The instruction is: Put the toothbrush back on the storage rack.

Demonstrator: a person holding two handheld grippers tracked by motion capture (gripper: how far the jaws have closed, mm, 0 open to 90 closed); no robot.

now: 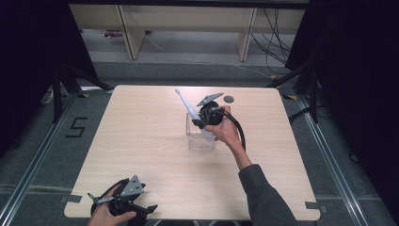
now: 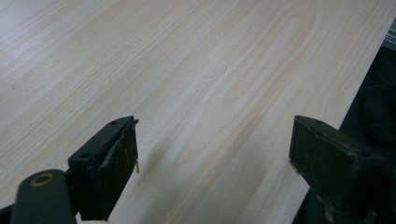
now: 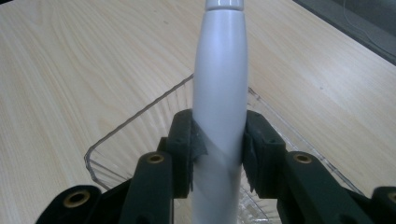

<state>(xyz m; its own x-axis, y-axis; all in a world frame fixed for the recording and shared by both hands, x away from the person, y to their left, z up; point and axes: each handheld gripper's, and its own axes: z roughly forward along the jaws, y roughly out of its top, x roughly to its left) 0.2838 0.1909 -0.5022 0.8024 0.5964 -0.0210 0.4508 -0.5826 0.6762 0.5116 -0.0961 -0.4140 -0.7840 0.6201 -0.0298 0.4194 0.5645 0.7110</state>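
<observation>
**Toothbrush pinched over the clear holder, handle end aimed down**

Right gripper (image 1: 203, 118) near the middle of the bench, a little toward the far edge, jaws clamped on the thick handle of a white electric toothbrush (image 1: 192, 112). In the right gripper view, toothbrush (image 3: 219, 93) squeezed from both sides between the black pads, running straight up out of the grip. Long axis tilted: brush head pointing up and toward the far left corner of the bench, handle end slanting down toward the near right. Directly beneath, a clear plastic holder (image 1: 201, 141), standing open-topped on the bench; ribbed rim of the holder (image 3: 140, 116) spread out below and behind the jaws, so the handle end sits over the opening, possibly already just inside; hard to tell through the clear wall. Judged from this: next move turns on bringing the tilted axis closer to upright and lowering it, handle end first, into the opening, keeping clear of the rim. Small dark round disc (image 1: 229, 99) lying apart near the far edge.

Left gripper (image 1: 123, 203) at the near left corner of the bench, jaws spread wide, nothing between them, bare wood of the bench (image 2: 196, 70) ahead. Well apart from the holder; right hand by far the nearer.
</observation>
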